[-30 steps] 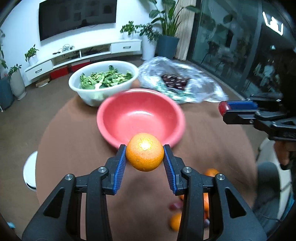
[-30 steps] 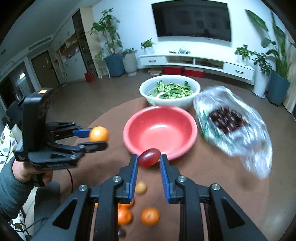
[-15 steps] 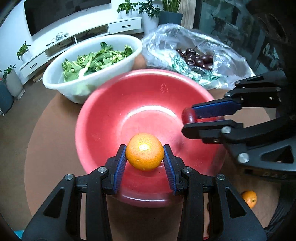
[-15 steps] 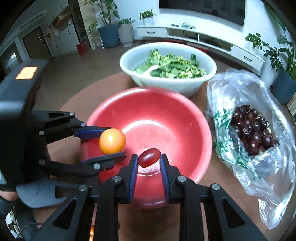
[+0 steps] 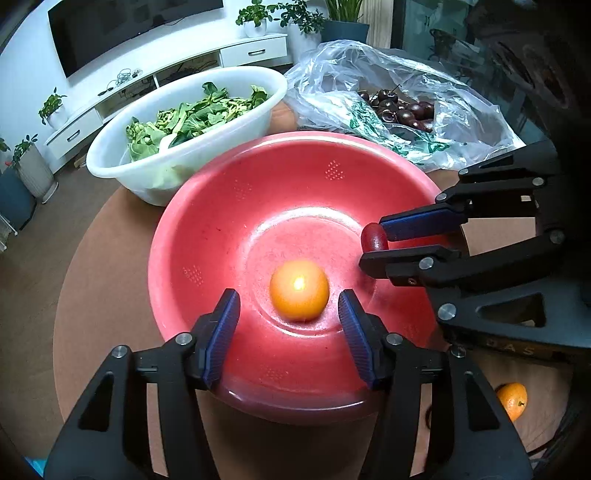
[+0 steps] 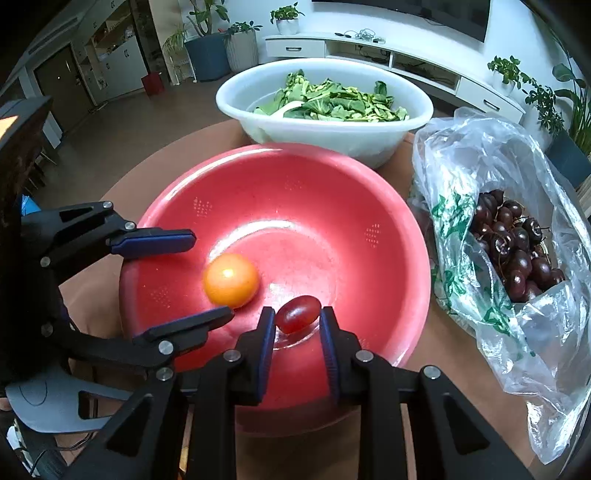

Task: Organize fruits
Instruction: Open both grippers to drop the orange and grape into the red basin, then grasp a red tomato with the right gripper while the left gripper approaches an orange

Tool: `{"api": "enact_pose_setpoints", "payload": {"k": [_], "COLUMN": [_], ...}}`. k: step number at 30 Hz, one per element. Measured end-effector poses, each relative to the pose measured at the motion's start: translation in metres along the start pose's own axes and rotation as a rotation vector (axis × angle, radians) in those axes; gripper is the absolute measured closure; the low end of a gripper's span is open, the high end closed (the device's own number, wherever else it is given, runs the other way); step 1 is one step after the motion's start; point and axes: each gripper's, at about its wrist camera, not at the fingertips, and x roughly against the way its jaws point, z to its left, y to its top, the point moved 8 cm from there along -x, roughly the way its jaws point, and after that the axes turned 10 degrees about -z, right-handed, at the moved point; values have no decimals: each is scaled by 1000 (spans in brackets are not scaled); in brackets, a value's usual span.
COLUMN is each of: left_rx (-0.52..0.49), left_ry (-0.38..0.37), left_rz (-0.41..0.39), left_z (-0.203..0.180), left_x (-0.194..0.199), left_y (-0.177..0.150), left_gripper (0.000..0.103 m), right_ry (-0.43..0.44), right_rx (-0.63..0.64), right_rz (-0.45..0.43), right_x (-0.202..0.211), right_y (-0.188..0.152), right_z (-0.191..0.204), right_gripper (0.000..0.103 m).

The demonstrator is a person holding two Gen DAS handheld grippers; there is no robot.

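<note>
Left gripper (image 5: 288,317) has released the orange (image 5: 299,290); jaws now spread wide, fruit lying between and just ahead in the red bowl (image 5: 221,206). Right gripper (image 6: 297,325) still clamps the grape (image 6: 297,314) over the bowl.

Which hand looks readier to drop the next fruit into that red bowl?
The right gripper: it holds a red grape over the red bowl. The left gripper is open, its orange already inside.

A white basin (image 6: 332,122) with green leaves (image 6: 332,101) stands on the brown counter (image 5: 107,258), before a television (image 5: 129,29).
</note>
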Motion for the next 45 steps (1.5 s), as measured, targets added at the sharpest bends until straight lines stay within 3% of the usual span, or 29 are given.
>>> {"api": "enact_pose_setpoints", "payload": {"k": [4,7,9,13,16,19,25,28,35,38,45], "left_rx": [1,6,31,66,69,87,85,65,111,160,153], "left_ry": [6,11,10,12,16,6,35,48,39,32,55], "left_rz": [-28,-51,-76,-127,-171,-207,-264,-275,-168,-150,-148], "left_z": [1,2,6,9,7,2,-20,-38,-70,-80,-91], "left_x": [12,24,36,66,92,120,166,183,193,197,206], "left_y": [3,5,6,4,-4,-21,-67,-92,-162,-181,-199], "left_gripper": [42,39,29,27,16,1,0,0,0,0,0], "right_ry": [-3,-10,3,-16,-8,-3,11,15,6,0,-23], "right_rx": [-3,-5,-13,-13,-33,-51,-88,-120,-162,-183,-207], "right_rz": [10,1,-14,-33,-85,-155,-290,-319,-306,-265,-162], "right_x": [0,0,4,18,46,86,164,185,198,187,157], "right_y": [0,1,2,3,4,-4,-58,-95,-175,-192,-210], "right_z": [-1,-1,0,0,2,6,30,46,98,112,131], "right_gripper": [75,59,50,47,46,38,29,28,30,35,55]}}
